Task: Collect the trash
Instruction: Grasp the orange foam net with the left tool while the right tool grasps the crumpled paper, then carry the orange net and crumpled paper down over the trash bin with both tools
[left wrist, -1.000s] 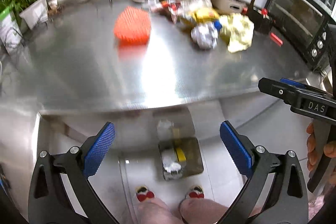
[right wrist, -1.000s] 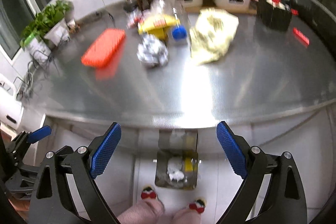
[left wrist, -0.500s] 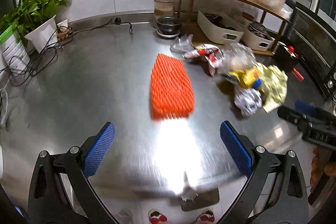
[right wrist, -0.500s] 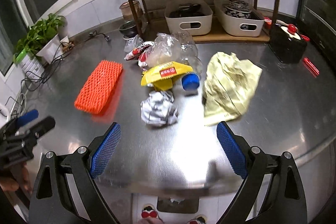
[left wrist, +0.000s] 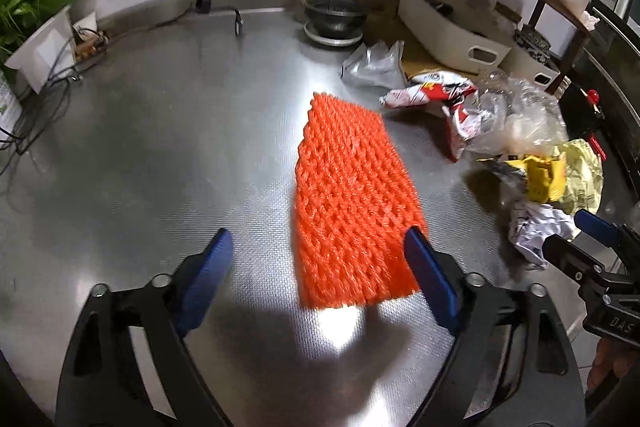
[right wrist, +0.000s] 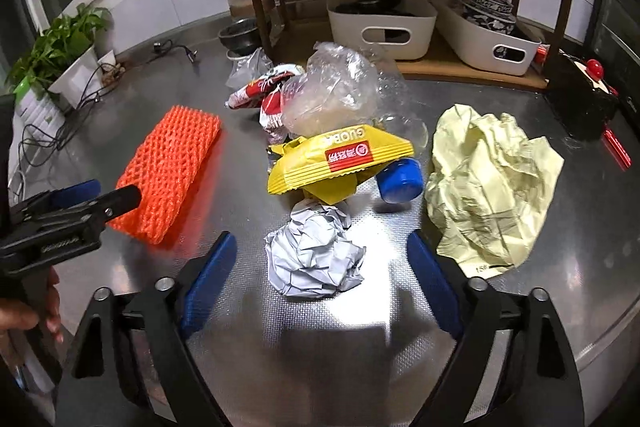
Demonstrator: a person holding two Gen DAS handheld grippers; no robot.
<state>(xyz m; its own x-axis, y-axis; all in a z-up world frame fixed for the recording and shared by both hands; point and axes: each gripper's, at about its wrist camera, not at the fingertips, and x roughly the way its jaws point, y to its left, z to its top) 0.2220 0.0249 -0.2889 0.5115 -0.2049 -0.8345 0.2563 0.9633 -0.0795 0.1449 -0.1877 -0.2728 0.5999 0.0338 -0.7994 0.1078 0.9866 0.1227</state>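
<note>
In the left wrist view an orange foam net [left wrist: 352, 195] lies flat on the steel counter [left wrist: 160, 155]. Its near end sits between the fingers of my left gripper [left wrist: 318, 247], closer to the right pad. Those jaws are closing, and the left pad stands clear of the net. In the right wrist view a crumpled grey paper ball [right wrist: 314, 259] lies between the fingers of my right gripper [right wrist: 320, 243]. These jaws are closing too, with gaps on both sides. Behind the ball are a yellow wrapper [right wrist: 340, 163], a blue-capped bottle [right wrist: 400, 177] and a pale yellow paper [right wrist: 492, 187].
A clear plastic bag [right wrist: 332, 95] and a red-and-white wrapper [right wrist: 264, 87] lie further back. White bins [right wrist: 380, 19] stand under a wooden shelf. A potted plant [right wrist: 68, 55] with cables is at the far left, a metal bowl [left wrist: 334, 19] at the back.
Both grippers have moved forward from the counter's edge, above a floor bin, to low over the trash. Both pairs of jaws have narrowed. The net and paper ball now sit between the fingers.
</note>
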